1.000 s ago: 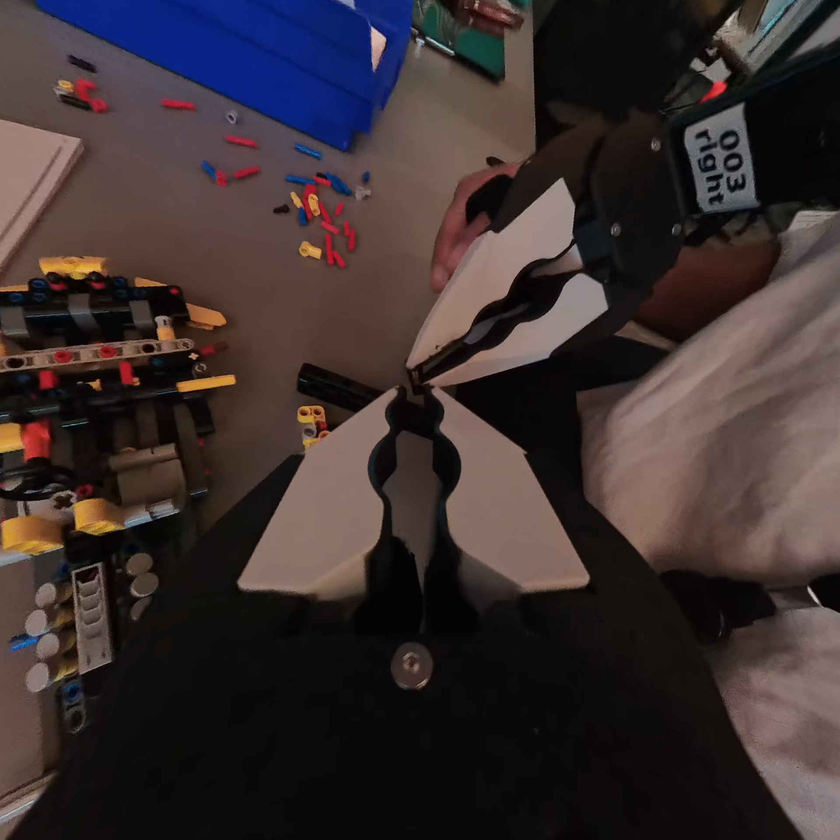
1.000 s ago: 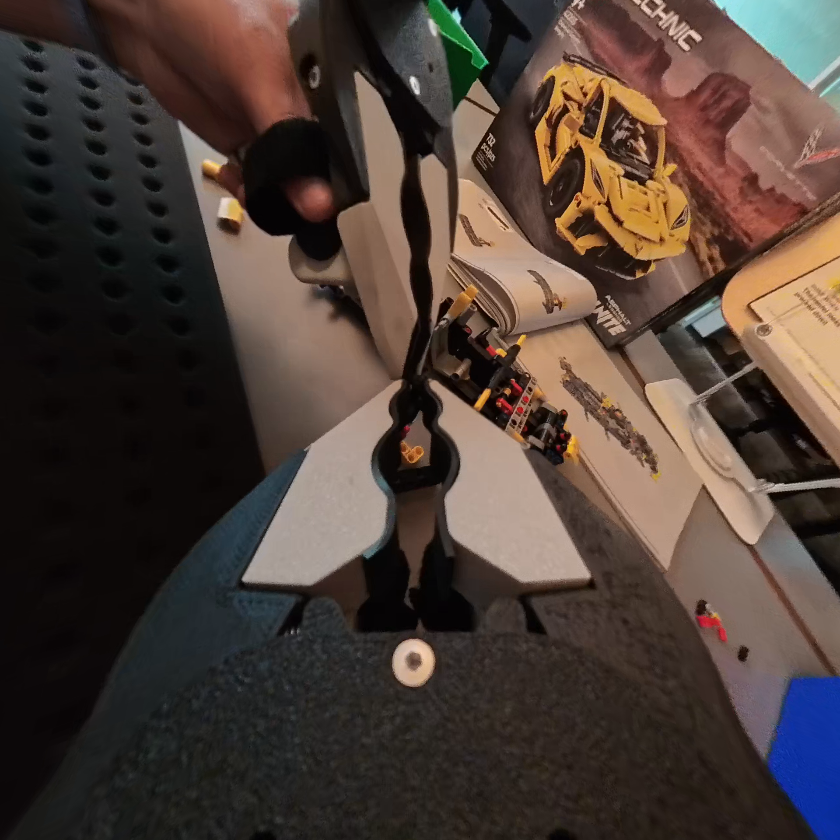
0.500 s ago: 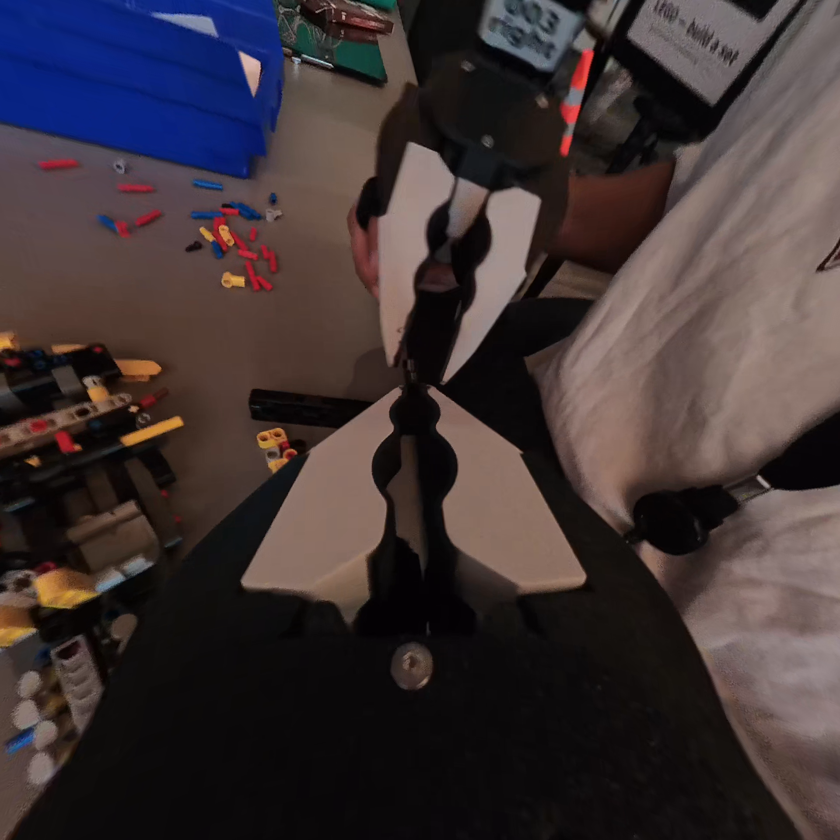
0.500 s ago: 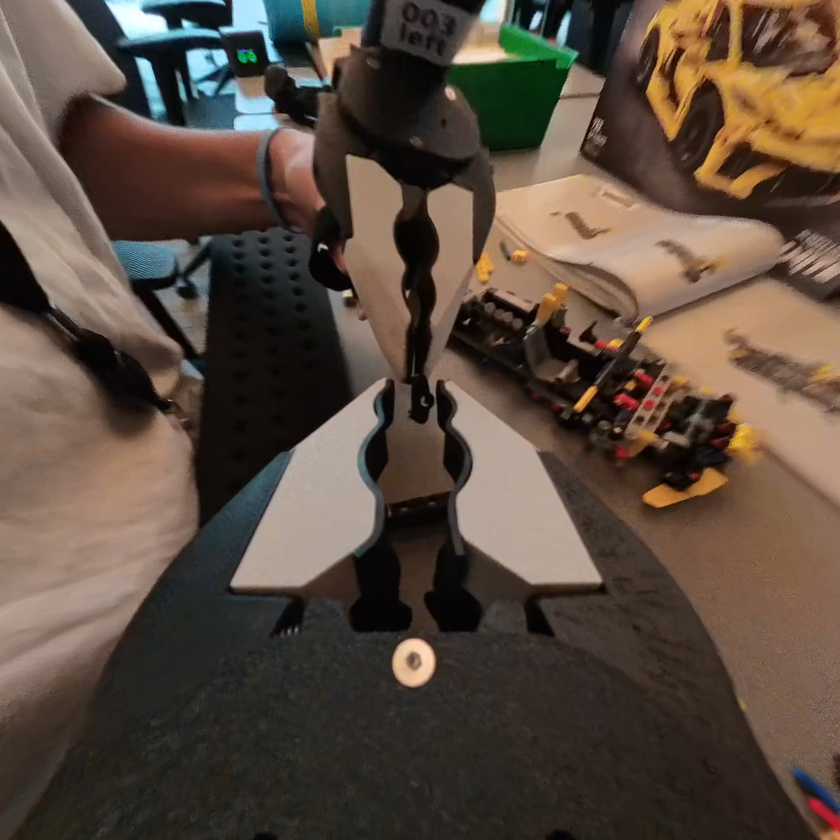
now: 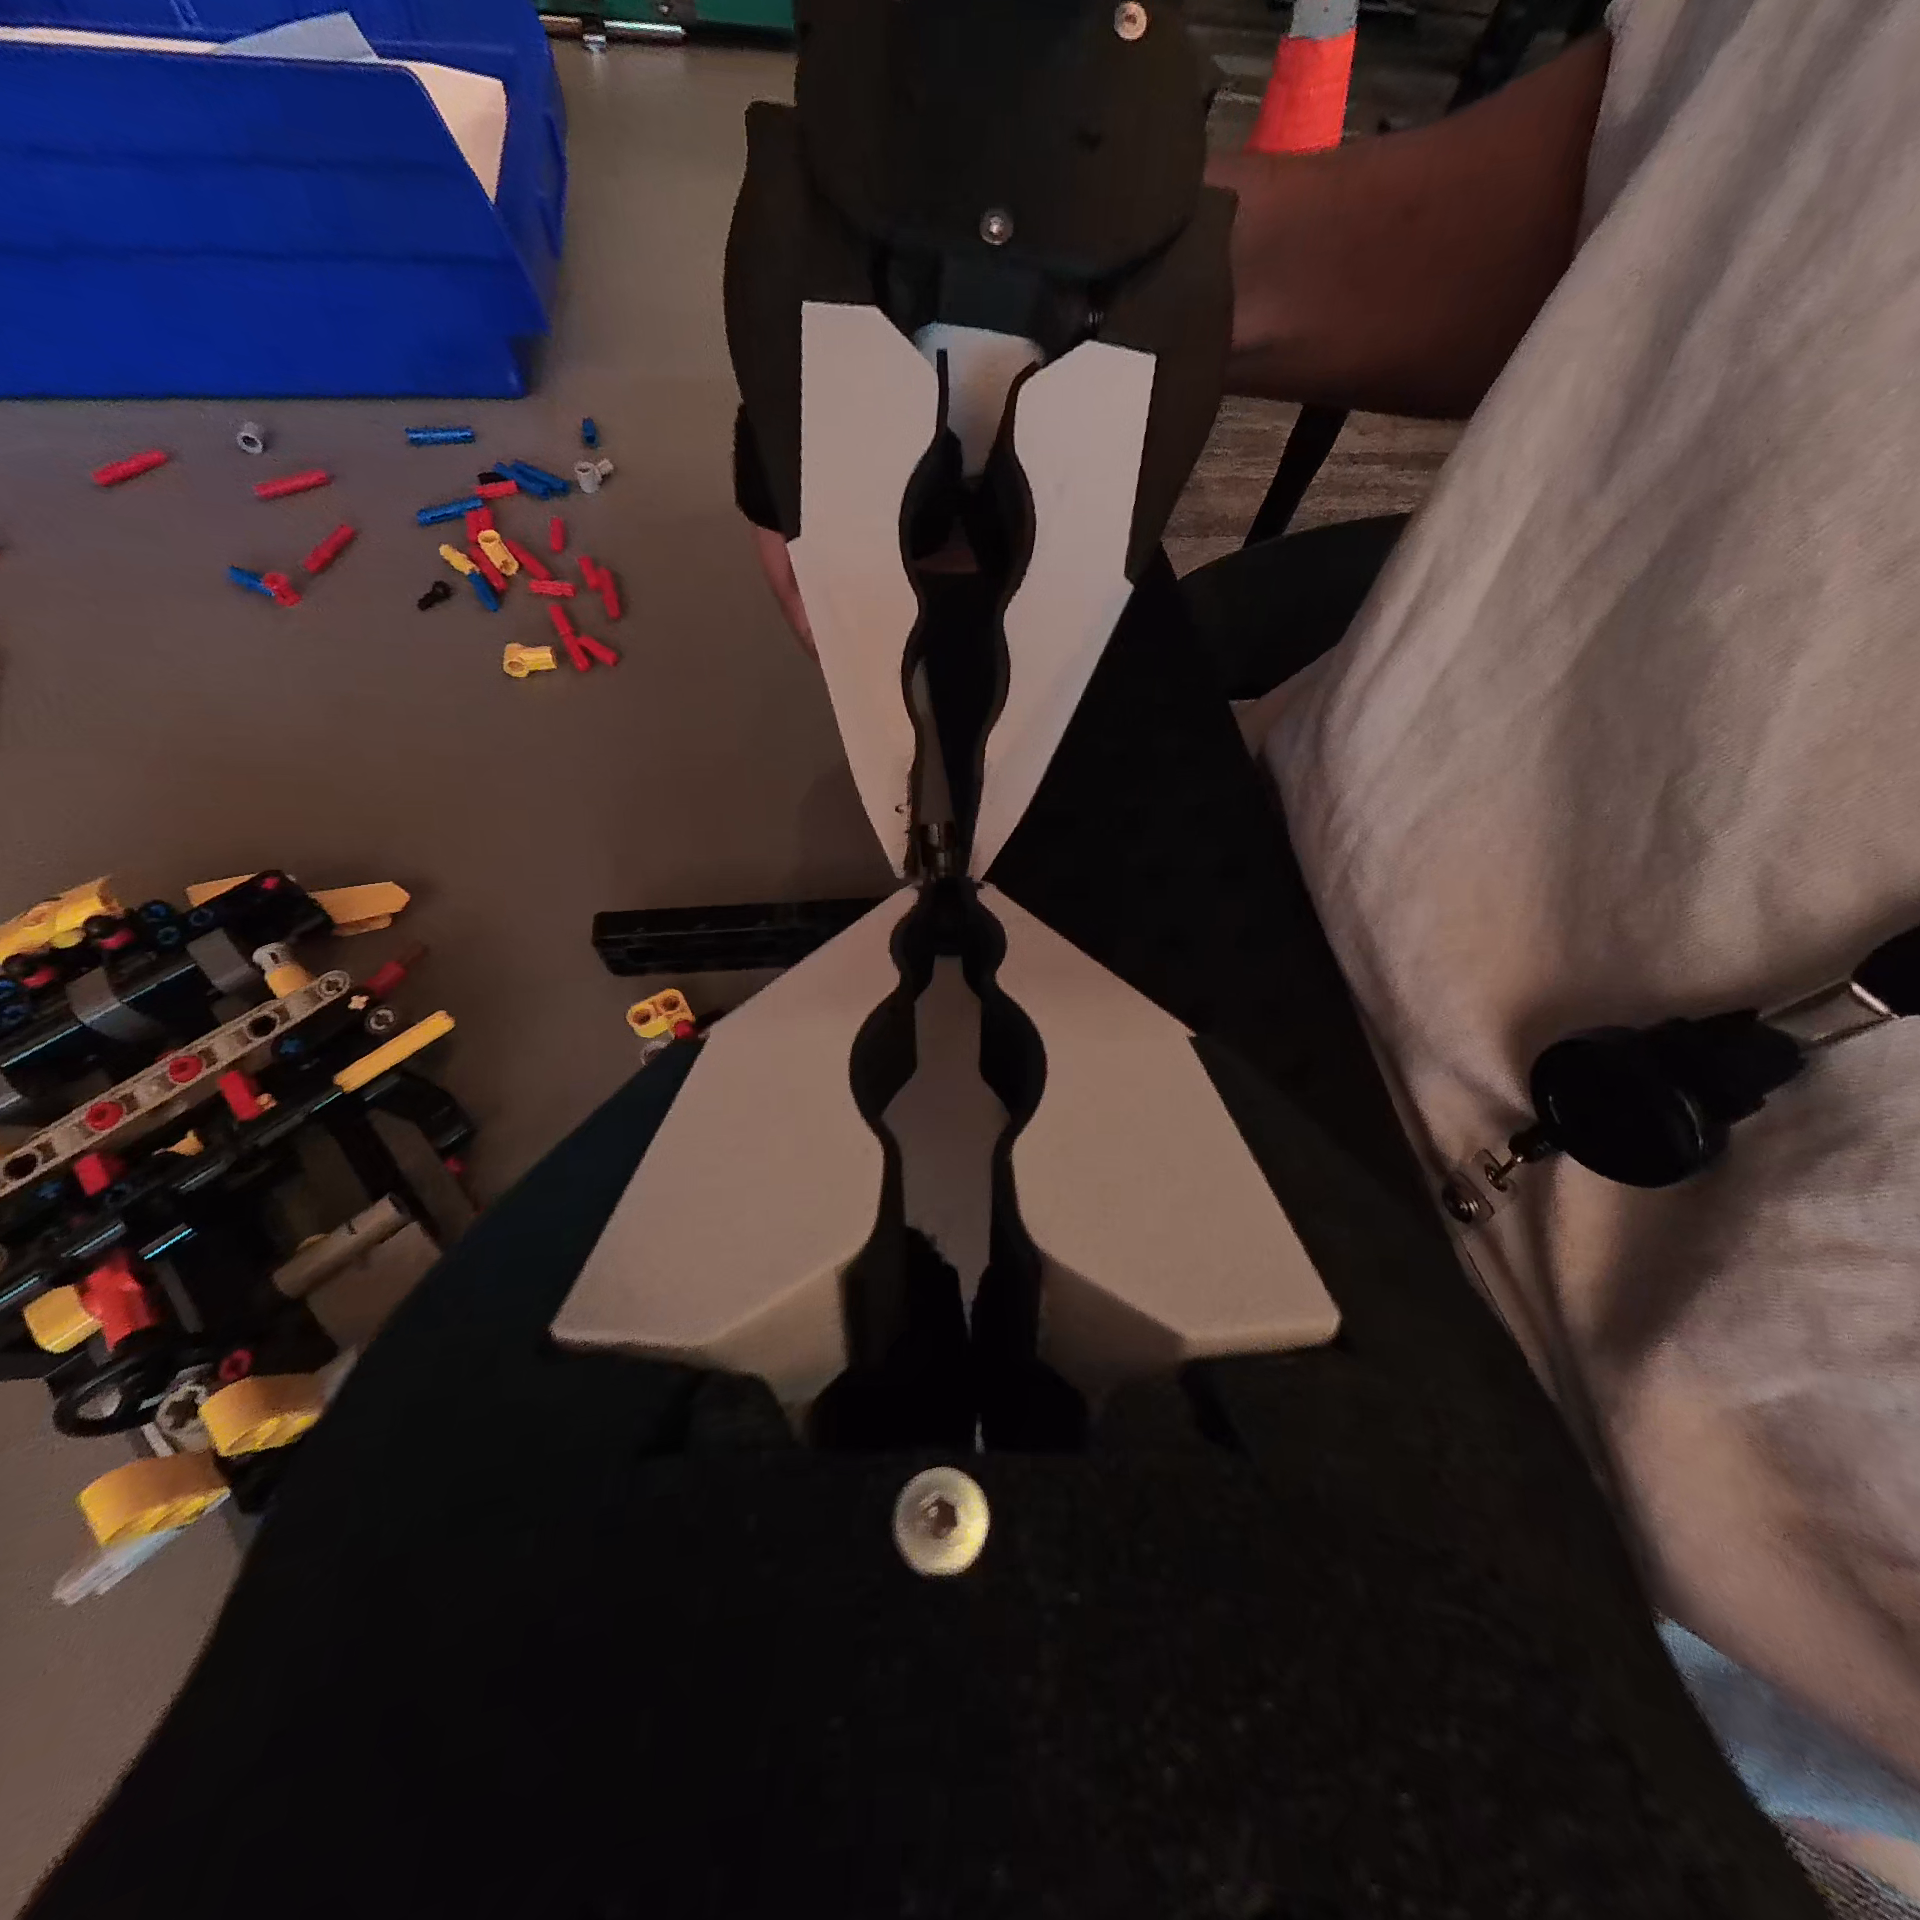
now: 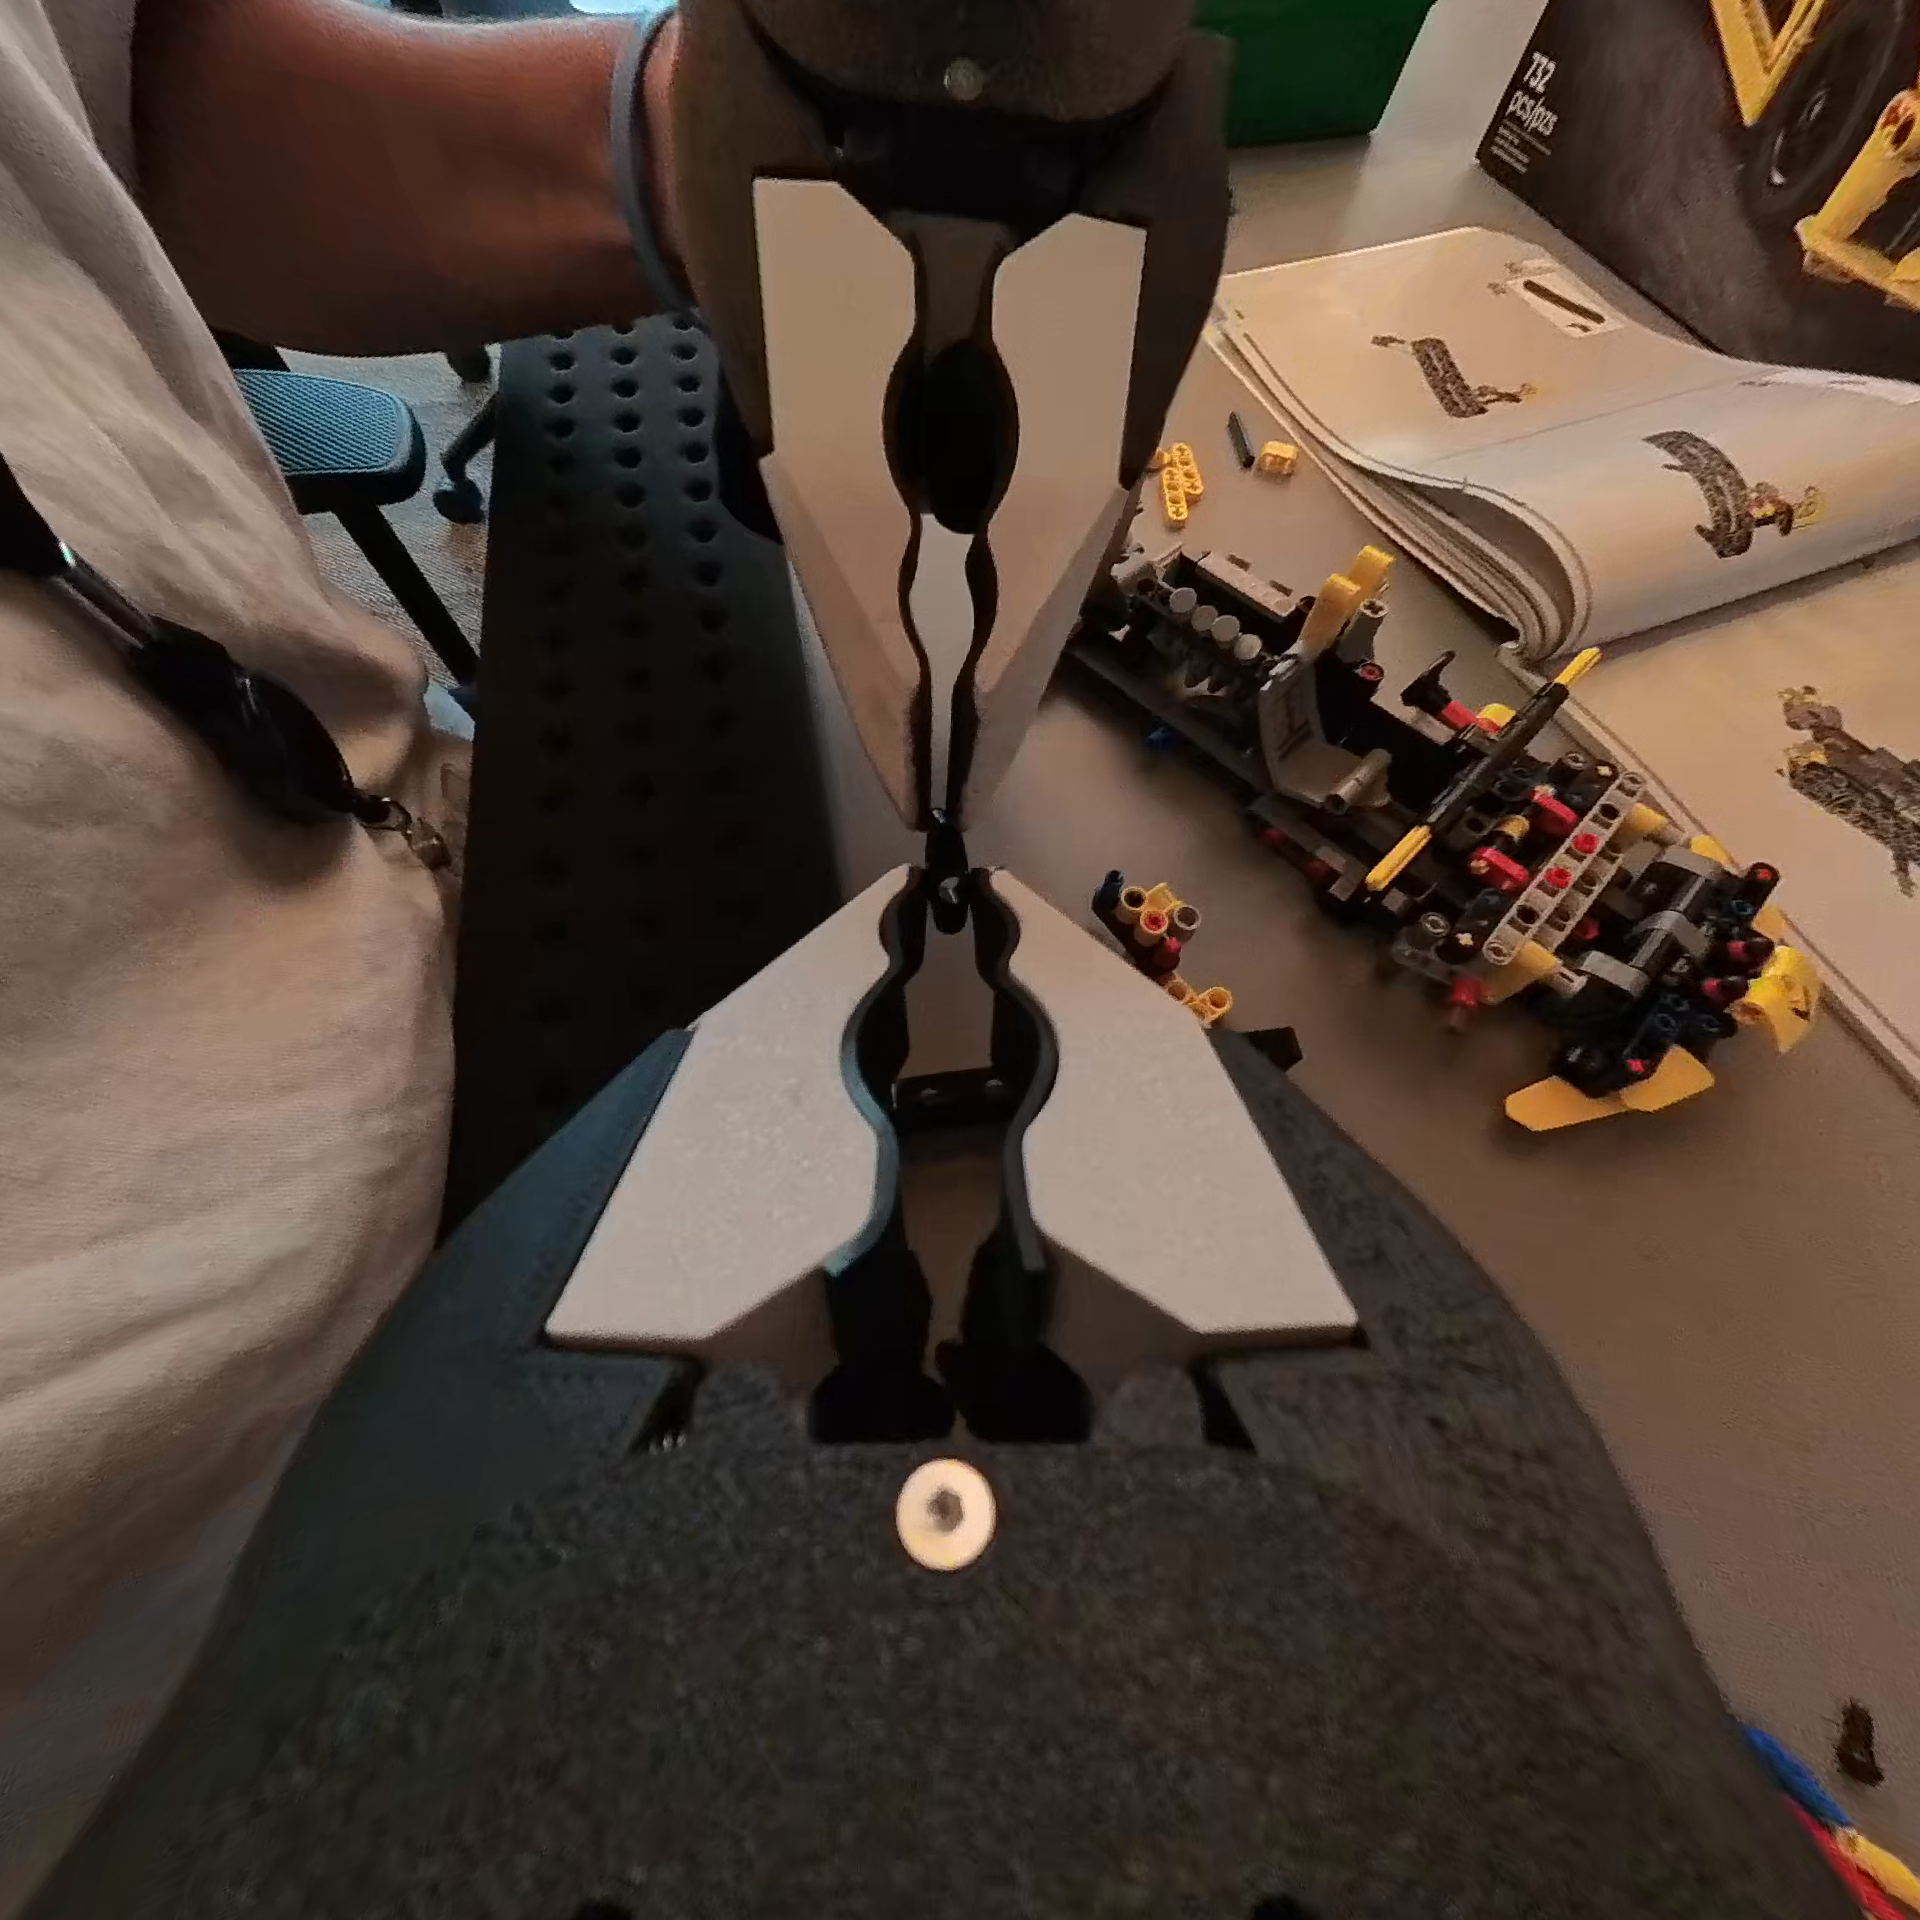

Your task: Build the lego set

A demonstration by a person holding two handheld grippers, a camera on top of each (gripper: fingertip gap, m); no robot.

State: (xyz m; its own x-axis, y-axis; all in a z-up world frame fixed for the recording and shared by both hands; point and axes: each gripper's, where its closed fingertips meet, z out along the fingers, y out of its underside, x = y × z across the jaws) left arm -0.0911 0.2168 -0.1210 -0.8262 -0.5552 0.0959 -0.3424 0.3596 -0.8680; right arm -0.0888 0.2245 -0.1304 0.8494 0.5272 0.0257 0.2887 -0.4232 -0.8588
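1. The left gripper (image 5: 940, 896) and the right gripper (image 6: 943, 881) meet tip to tip above the counter (image 5: 312, 748), near its front edge.
2. The left gripper's tips are pinched on a small black pin (image 6: 943, 868).
3. The right gripper's tips sit narrowly apart around the same pin; whether they grip it I cannot tell.
4. The partly built lego car (image 6: 1475, 821) lies on the counter beside an open instruction booklet (image 6: 1579, 436).
5. Loose red, blue and yellow pieces (image 5: 499, 551) are scattered before the blue bins (image 5: 260, 229).
6. A black beam (image 5: 727, 935) lies on the counter just behind the left gripper.
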